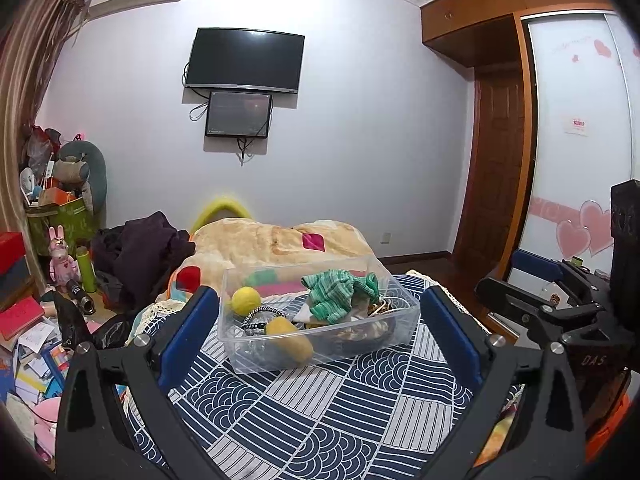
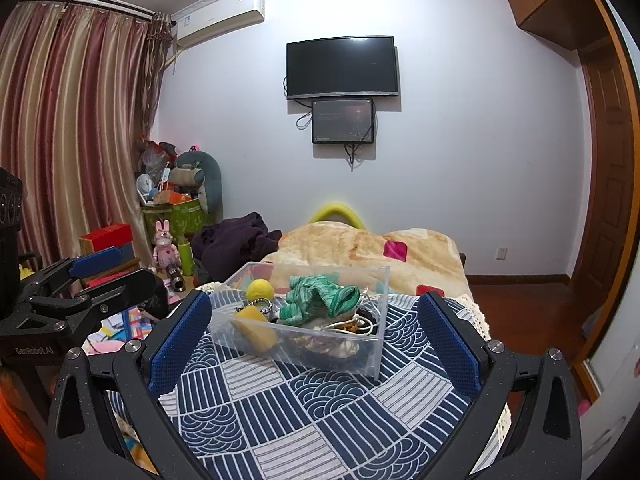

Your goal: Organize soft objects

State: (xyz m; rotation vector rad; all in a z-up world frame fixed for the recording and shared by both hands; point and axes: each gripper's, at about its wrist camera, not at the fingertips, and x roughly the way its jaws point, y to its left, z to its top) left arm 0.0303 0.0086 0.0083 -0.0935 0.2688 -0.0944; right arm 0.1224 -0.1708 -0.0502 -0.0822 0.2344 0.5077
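Fingers of both the left gripper (image 1: 318,320) and right gripper (image 2: 316,322) stand wide apart, holding nothing. Straight ahead on the patterned cloth (image 1: 320,412) sits the clear bin (image 1: 316,346) with soft objects; neither hand looks clearly nearer

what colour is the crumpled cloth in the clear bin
Green with thin white stripes. The cloth shows best in the right wrist view, piled in the clear bin.

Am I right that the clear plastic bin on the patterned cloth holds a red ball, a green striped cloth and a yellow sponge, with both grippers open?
Not quite: the ball is yellow, as the left wrist view shows. The clear plastic bin does hold the green striped cloth and yellow sponge, and the left gripper and right gripper are open.
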